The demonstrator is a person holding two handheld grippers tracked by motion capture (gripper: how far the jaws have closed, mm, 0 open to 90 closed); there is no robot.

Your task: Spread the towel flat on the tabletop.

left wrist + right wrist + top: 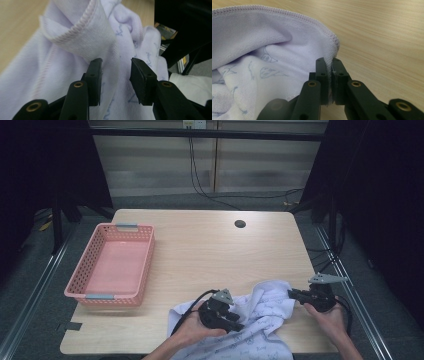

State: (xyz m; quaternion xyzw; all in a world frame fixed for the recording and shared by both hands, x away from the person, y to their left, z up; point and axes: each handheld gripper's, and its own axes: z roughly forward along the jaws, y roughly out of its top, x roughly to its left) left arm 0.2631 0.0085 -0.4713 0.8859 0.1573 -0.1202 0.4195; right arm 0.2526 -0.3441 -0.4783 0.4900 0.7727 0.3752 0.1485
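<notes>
A pale lilac cloth (260, 312) printed with small blue figures lies crumpled at the table's front edge. My right gripper (292, 294) pinches the stitched hem of the cloth (287, 50) at its right corner; the right gripper (329, 66) has its jaws clamped on the fabric edge. My left gripper (236, 324) rests over the middle of the cloth. In the left gripper view the left gripper (115, 63) stands open, a fold of the cloth (82, 37) showing beyond the gap between its jaws, the pads not pressing on it.
A pink perforated basket (112, 265) sits at the table's left side with nothing in it. A round cable hole (240, 224) is near the table's far edge. Bare wood (210, 250) lies between basket and cloth. Black frame parts stand to the right.
</notes>
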